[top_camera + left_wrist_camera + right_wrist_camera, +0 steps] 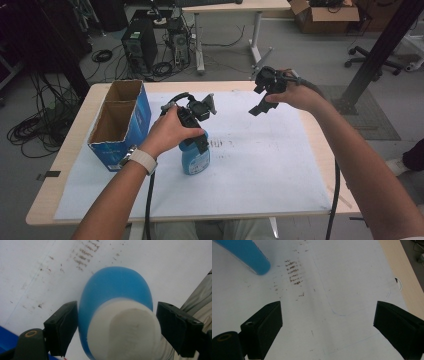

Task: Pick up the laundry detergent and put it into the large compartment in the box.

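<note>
A blue bottle (196,159) with a white cap stands upright on the white sheet (260,165), left of the table's middle. My left gripper (200,137) comes down on it from above. In the left gripper view the bottle (117,287) sits between the two black pads, which touch its sides. My right gripper (260,101) is held in the air over the far right part of the sheet, its jaws wide open with nothing between them. The right gripper view looks down past that gripper (327,330) at bare paper, with the bottle (249,255) in the top left corner.
An open blue cardboard box (120,120) stands at the table's left, close to my left wrist. Brown smudges (293,273) mark the sheet beside the bottle. The wooden table edge (320,135) runs along the right. A computer tower (139,47), cables and a desk lie beyond.
</note>
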Demonstrator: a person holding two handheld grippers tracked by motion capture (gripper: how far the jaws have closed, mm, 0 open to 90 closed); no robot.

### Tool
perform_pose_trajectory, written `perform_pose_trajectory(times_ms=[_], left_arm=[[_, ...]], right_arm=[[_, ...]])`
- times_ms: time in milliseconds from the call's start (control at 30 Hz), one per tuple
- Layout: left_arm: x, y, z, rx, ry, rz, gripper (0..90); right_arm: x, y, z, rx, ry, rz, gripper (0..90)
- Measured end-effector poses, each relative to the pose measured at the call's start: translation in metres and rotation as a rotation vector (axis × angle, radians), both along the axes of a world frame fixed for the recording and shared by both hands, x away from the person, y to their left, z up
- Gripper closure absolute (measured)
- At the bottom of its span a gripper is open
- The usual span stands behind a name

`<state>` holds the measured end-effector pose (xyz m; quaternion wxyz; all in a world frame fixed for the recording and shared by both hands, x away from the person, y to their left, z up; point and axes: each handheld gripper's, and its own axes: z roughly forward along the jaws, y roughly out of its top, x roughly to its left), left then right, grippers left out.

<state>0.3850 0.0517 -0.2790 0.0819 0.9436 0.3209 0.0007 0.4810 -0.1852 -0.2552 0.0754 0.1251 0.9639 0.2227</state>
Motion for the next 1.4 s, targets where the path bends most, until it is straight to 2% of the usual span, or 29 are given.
perform_pose_trajectory(times_ms=[567, 733, 1167, 1400], left_arm=[[0.0007, 0.0006, 0.0, -0.005, -0.013, 0.011, 29.7], [0.0007, 0.0018, 0.0001, -0.009, -0.017, 0.012, 35.7], [-0.001, 0.0018, 0.001, -0.006, -0.033, 0.01, 37.1], [-0.003, 0.0025, 0.007, -0.002, -0.02, 0.031, 37.3]], right_arm=[[-0.0003, -0.0008, 0.0005, -0.001, -0.001, 0.001, 8.3], [-0.0002, -0.0001, 0.0, 0.001, 0.0, 0.001, 8.3], [-0.0009, 0.0012, -0.0011, -0.005, 0.003, 0.005, 8.3], [-0.0015, 0.0003, -0.0008, -0.006, 0.003, 0.004, 8.2]])
